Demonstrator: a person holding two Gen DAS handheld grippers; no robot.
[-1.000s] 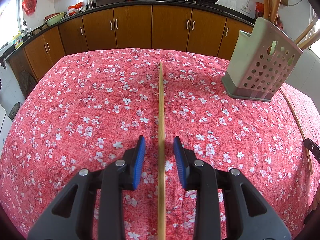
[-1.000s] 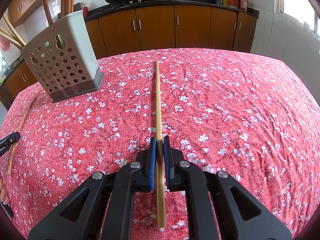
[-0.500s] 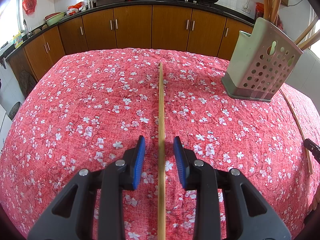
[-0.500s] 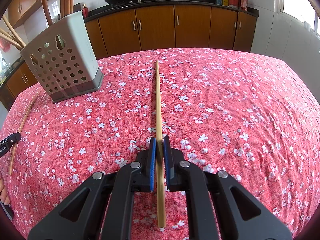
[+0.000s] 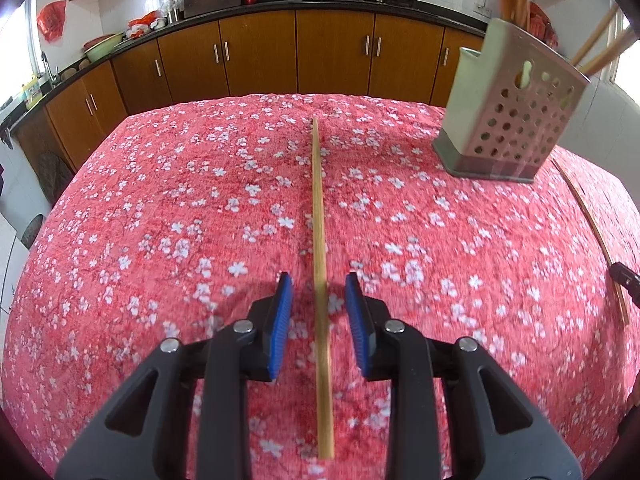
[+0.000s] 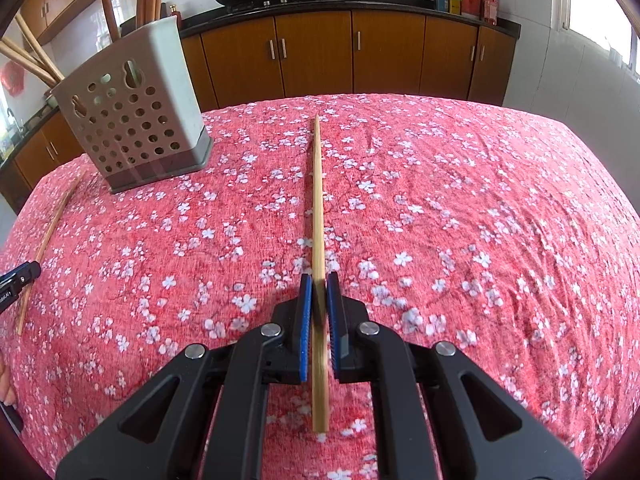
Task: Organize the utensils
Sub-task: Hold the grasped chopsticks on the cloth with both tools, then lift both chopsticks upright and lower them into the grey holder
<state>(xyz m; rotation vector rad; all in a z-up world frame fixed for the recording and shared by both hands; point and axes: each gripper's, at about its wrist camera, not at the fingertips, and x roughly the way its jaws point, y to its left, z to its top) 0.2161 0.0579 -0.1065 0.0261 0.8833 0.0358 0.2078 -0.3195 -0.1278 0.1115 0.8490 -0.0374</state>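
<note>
The left tongs have just been closing around a chopstick lying mid-desk, pads not yet touching it. The right tongs are clamped on another chopstick, its shadow suggesting it is off the cloth. Both likely go next into the perforated holder near the desk's far edge.

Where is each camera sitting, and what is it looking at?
Left wrist: on the left gripper, looking down its fingers across the red tablecloth at a chopstick between open jaws that just narrowed.
Right wrist: on the right gripper, facing the same way, shut on its chopstick.
Both show the utensil holder and kitchen cabinets; each glimpses the other's gripper at its edge.
</note>
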